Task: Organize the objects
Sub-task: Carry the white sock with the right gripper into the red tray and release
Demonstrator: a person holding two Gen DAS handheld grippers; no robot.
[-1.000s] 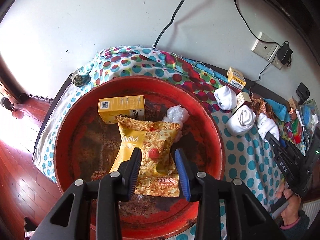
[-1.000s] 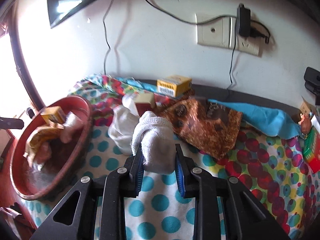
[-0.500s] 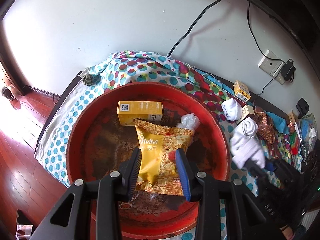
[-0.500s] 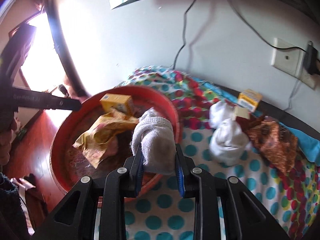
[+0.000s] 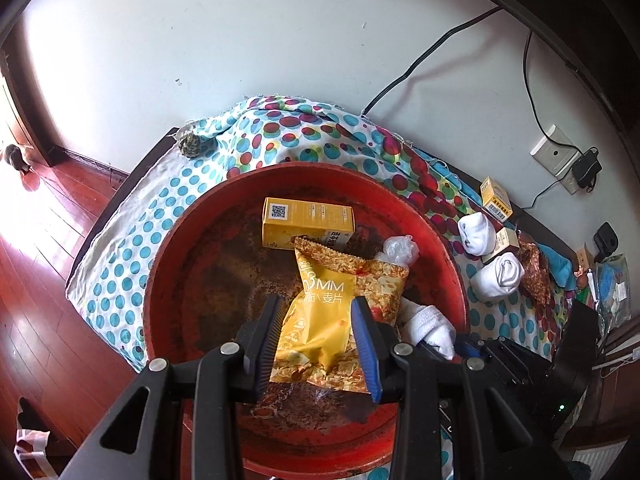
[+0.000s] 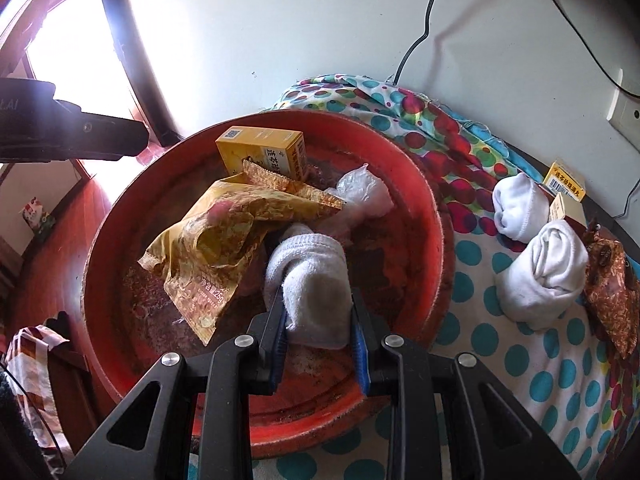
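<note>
- So, left wrist view: the left hand-held gripper (image 5: 318,338) hangs over the red basin (image 5: 168,280), jaws apart and holding nothing, the yellow snack bag (image 5: 332,312) lying below and between them.
- Compared with a second ago, this view sits higher and further back from the basin; yellow box (image 5: 308,222) and crumpled plastic bag (image 5: 398,250) inside are unmoved.
- New in this view: a rolled white sock (image 5: 430,326) now shows inside the basin's right side, carried by the right hand-held gripper (image 5: 460,350); two more socks (image 5: 500,276) remain on the polka-dot cloth (image 5: 132,256).
- Right wrist view: the right hand-held gripper (image 6: 318,320) is clamped on the rolled white sock (image 6: 310,280), which a second ago was over the cloth and is now over the basin's interior (image 6: 432,216), beside the snack bag (image 6: 216,252).
- Cannot tell whether the sock touches the basin floor yet.
- Judgement: transfer is nearly done; release looks like the next step, then the two socks (image 6: 540,276) outside, beside the small boxes (image 6: 566,186), are likely next.
</note>
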